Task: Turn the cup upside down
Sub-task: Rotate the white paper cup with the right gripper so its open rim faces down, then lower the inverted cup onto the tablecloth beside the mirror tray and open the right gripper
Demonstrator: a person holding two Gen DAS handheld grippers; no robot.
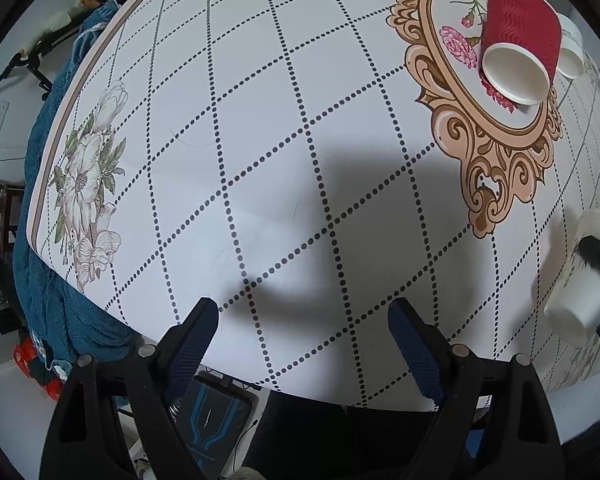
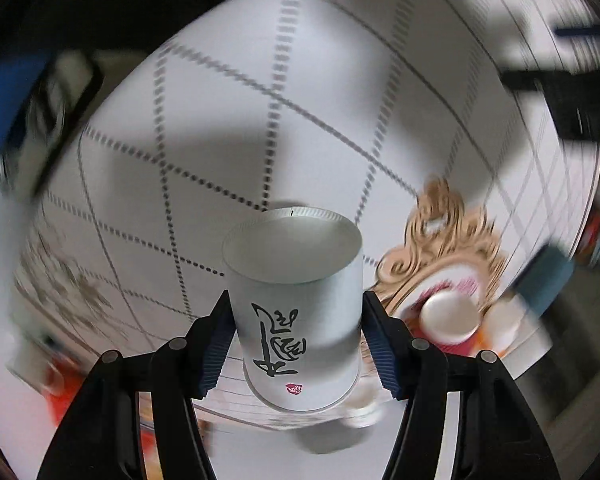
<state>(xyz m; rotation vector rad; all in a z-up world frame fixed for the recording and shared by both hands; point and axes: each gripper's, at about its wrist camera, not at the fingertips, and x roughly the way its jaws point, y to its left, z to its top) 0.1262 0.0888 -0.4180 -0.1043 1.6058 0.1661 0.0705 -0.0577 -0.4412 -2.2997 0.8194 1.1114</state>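
Presently the right gripper (image 2: 298,340) is gripping the white paper cup (image 2: 298,312) by its sides, one finger pressing each flank of the cup wall. In the right wrist view the cup is presenting its closed base toward the camera's far side, black brush-style lettering and a small red stamp running along its wall. Everything behind the cup in that view is smearing with motion blur, so the cup's tilt relative to the table cannot be told from there. In the left wrist view the same cup (image 1: 584,276) is showing at the right edge, blurred, lifted clear of the tablecloth (image 1: 260,140) and leaning at a slant.

The left gripper (image 1: 304,344) is hanging over the near edge of the table with its fingers spread wide and nothing between them.

Farther off, a red ribbed cup (image 1: 522,36) is lying on its side on the ornate floral medallion (image 1: 496,160) printed on the cloth, its white mouth facing the camera. Another white cup (image 1: 572,46) is lying just behind it, touching or nearly so.
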